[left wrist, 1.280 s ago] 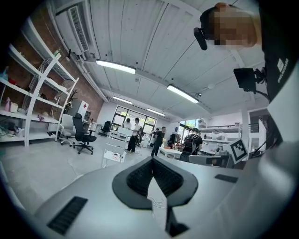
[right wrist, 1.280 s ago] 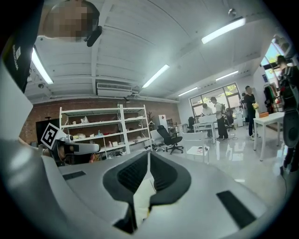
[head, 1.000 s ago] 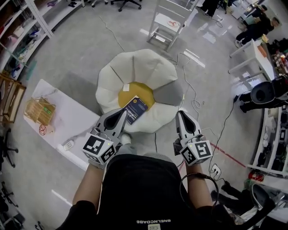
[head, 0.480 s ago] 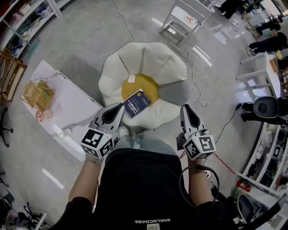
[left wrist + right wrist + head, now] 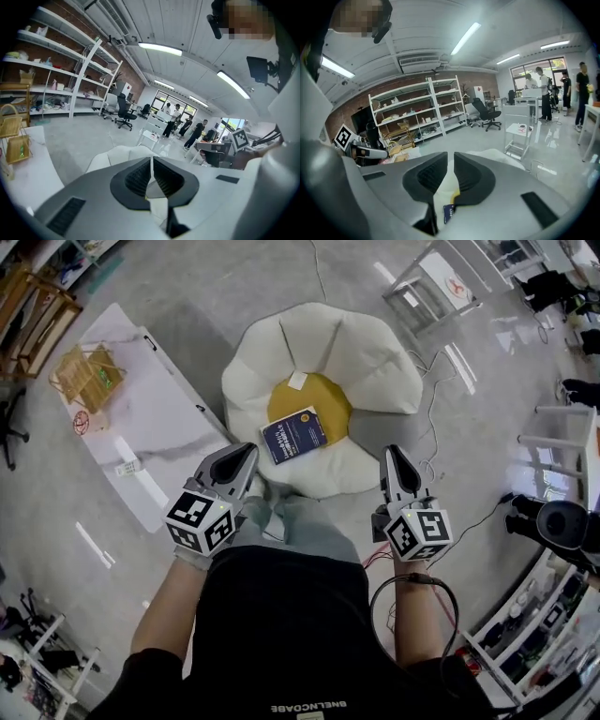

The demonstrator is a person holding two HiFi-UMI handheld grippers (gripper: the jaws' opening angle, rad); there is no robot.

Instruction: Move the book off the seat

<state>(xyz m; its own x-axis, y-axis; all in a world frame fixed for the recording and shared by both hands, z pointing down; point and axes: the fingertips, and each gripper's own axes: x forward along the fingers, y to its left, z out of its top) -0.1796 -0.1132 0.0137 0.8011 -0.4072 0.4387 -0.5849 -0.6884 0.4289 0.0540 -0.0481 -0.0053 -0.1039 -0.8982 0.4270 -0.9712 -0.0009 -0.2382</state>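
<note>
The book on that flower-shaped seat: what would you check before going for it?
1. Is the book flat on the yellow middle of the seat, with nothing on top: ok.
2. Is the left gripper open for a grab: not ok, jaws together, empty.
3. Is the right gripper open: not ok, jaws together, empty.
4. Are the grippers at the book: not ok, both are short of it.
5. Is there a spot to put it down: ok, the table beside the seat has bare surface.

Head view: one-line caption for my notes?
Blue book lies on flower-shaped seat; left hand-held gripper and right hand-held gripper, both shut, sit short of the book.
</note>
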